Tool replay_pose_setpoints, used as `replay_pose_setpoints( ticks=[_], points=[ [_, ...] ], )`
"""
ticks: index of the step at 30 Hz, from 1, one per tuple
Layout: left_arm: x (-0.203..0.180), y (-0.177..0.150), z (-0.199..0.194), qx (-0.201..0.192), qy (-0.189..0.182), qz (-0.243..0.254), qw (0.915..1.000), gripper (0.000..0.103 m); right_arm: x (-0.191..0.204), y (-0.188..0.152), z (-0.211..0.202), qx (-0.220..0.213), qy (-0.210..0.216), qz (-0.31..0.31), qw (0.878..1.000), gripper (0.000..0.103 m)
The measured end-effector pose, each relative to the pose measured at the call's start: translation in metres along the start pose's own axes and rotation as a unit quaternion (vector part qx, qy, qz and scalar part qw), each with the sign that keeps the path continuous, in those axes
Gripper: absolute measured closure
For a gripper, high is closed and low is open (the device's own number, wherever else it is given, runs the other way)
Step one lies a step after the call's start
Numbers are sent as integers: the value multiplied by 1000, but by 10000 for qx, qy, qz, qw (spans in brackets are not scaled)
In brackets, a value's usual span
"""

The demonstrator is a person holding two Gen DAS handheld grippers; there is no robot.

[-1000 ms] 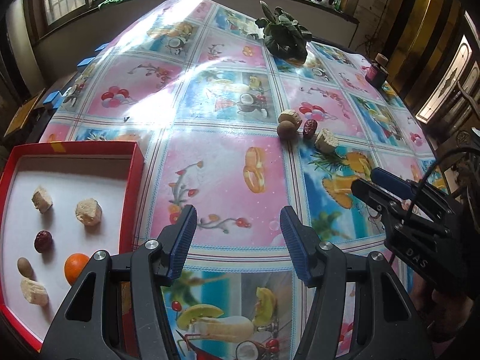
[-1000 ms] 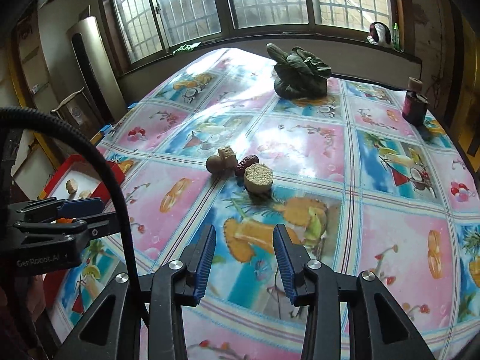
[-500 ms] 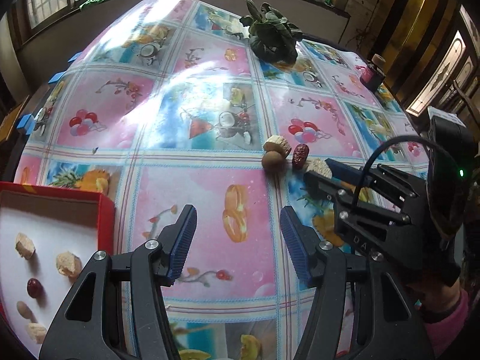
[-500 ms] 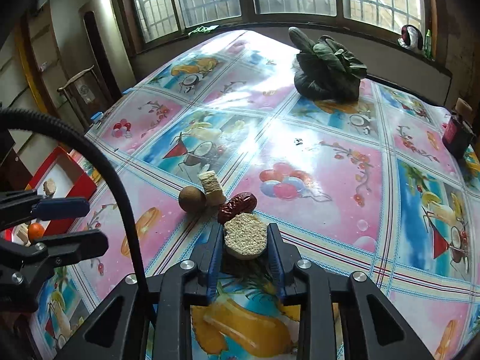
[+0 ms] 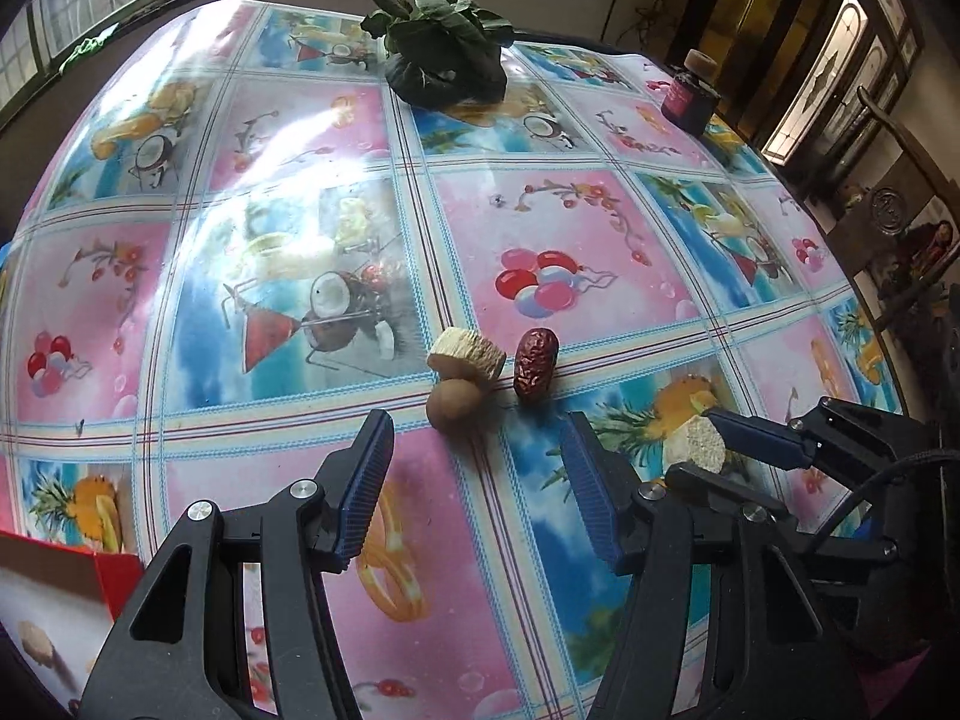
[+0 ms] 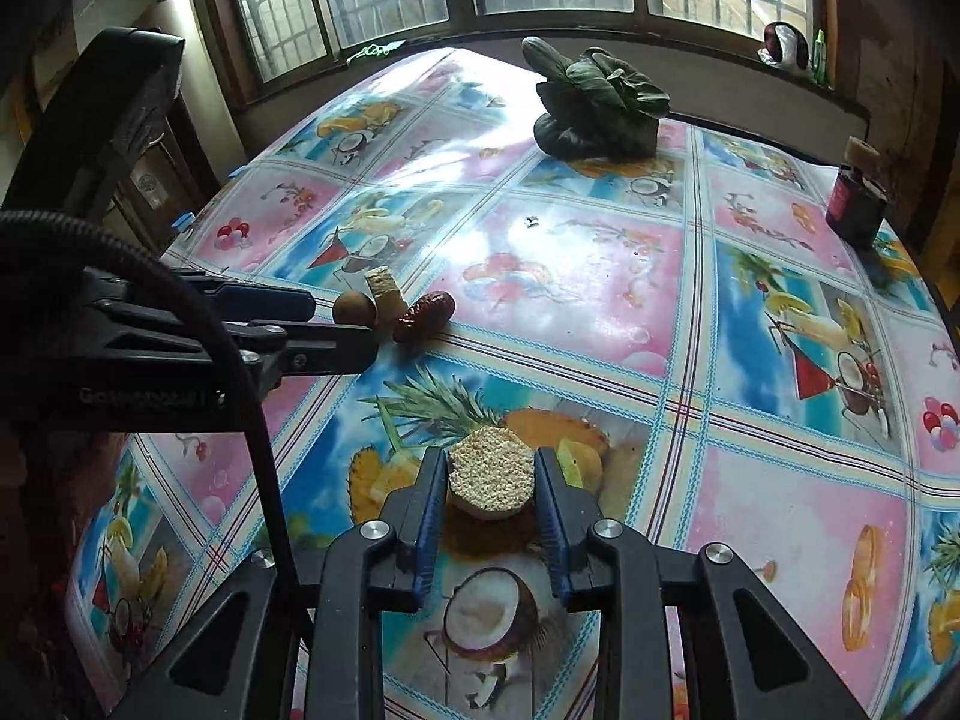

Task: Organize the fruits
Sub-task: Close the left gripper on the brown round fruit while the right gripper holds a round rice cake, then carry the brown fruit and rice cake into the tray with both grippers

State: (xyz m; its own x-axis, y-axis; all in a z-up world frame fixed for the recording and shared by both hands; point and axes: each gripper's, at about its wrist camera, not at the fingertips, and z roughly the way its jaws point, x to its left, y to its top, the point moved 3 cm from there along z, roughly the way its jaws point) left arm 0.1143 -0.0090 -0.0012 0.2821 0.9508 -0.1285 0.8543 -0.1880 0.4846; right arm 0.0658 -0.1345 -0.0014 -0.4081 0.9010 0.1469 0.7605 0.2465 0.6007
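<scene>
My right gripper is shut on a round beige grainy fruit slice and holds it just above the table; the slice also shows in the left wrist view. My left gripper is open and empty, just short of a small brown round fruit, a pale cut chunk and a red date. The same three lie in the right wrist view: brown fruit, chunk, date. A red tray with a pale piece sits at lower left.
A leafy green vegetable lies at the far side of the table, also seen in the right wrist view. A dark jar stands at the far right. Windows and a wall lie beyond the far edge.
My right gripper closed on the grainy slice and drew it back from the other fruits. My left gripper moved forward toward the three fruits; the tray slid almost out of view.
</scene>
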Motion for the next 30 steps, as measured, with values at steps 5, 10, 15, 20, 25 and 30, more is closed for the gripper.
replay_pose_setpoints(
  ticks=[5, 10, 15, 20, 25, 30],
  points=[
    [4, 5, 11, -43, 31, 55, 10000, 46, -1, 0, 1, -5, 76, -2, 10000, 75],
    [4, 5, 12, -42, 299, 233, 9993, 83, -3, 0, 1, -9, 99, 12, 9999, 75],
    [8, -5, 4, -20, 275, 180, 9995, 83, -2, 0, 2, -4, 74, 16, 10000, 75],
    [9, -23, -20, -91, 390, 93, 9992, 83, 7, 4, -12, -149, 66, -7, 9999, 75],
    [11, -46, -47, -223, 651, -32, 9976, 83, 27, -2, -27, -284, 138, 41, 9995, 75],
    [16, -72, -71, -341, 876, -229, 9953, 83, 48, -14, -41, -460, 288, 195, 9983, 75]
  ],
)
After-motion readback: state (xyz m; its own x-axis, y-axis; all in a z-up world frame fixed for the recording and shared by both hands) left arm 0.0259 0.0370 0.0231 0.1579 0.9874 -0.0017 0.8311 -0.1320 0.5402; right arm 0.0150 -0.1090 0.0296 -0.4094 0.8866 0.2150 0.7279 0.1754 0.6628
